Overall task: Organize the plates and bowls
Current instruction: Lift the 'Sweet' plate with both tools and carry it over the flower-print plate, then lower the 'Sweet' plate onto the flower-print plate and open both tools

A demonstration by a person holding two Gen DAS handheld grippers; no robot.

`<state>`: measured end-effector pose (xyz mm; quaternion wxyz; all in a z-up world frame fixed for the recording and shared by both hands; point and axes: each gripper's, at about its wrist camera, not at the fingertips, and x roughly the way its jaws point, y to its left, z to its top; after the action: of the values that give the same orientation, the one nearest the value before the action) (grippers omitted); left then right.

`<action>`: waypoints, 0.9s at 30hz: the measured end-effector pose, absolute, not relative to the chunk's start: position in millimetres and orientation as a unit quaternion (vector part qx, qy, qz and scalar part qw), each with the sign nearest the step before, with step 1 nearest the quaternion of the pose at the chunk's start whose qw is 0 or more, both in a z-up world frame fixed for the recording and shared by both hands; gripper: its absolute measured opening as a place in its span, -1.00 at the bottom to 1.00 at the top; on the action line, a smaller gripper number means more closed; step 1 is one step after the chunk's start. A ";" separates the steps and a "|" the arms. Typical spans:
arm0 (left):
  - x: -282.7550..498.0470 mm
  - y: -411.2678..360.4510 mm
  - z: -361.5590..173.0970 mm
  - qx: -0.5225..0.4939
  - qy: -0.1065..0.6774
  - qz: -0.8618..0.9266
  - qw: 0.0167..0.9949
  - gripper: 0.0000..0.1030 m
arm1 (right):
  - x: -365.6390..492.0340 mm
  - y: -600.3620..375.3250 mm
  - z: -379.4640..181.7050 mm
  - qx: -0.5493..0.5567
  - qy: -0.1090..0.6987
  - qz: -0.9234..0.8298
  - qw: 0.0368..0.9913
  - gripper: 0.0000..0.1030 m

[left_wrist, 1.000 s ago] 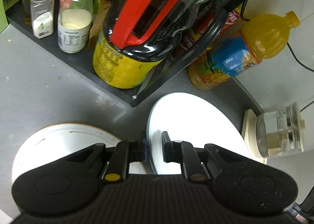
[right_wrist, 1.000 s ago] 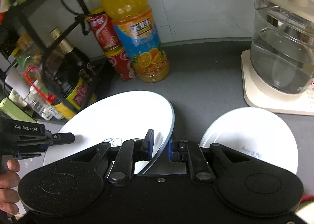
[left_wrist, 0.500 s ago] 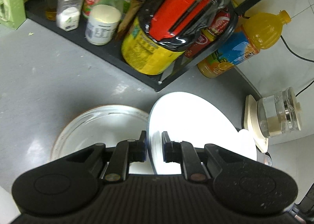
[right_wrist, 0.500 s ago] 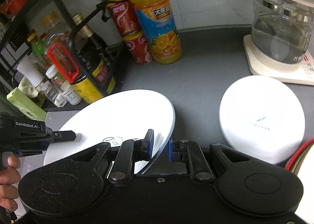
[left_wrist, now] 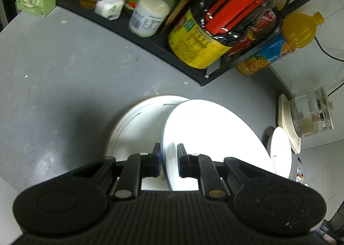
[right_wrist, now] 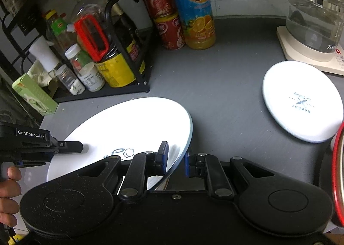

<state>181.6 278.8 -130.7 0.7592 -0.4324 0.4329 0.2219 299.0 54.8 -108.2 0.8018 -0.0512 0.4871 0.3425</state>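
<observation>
Clamping the near rim of a large round white ceramic plate (left_wrist: 210,133), the left gripper (left_wrist: 168,162) holds it tilted above a brown-rimmed white plate (left_wrist: 137,124) just ahead.

Right wrist view: the right gripper (right_wrist: 175,160) pinches the same plate's (right_wrist: 129,124) opposite rim, face stretching leftward toward the other tool.

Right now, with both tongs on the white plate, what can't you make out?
- Left wrist view: the white plate covers much of the brown-rimmed plate; whether they touch is unclear.
- Right wrist view: the red-rimmed dish is cut off by the right edge.
- Left wrist view: the small plate is glare-washed, its print unreadable.
</observation>
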 end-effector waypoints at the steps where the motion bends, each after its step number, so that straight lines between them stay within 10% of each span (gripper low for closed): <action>1: 179.3 279.7 -132.2 -0.433 0.433 0.222 0.759 -0.76 | 296.6 56.0 -108.9 -0.053 0.487 0.342 0.802 -0.71; 27: 167.1 285.8 -169.8 -0.433 0.472 0.232 0.732 -0.75 | 277.6 70.4 -129.4 -0.083 0.494 0.312 0.807 -0.80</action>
<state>167.1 285.8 -169.8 0.7321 -0.4331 0.4718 0.2323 277.6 70.4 -129.4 0.8070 -0.0828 0.4944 0.3123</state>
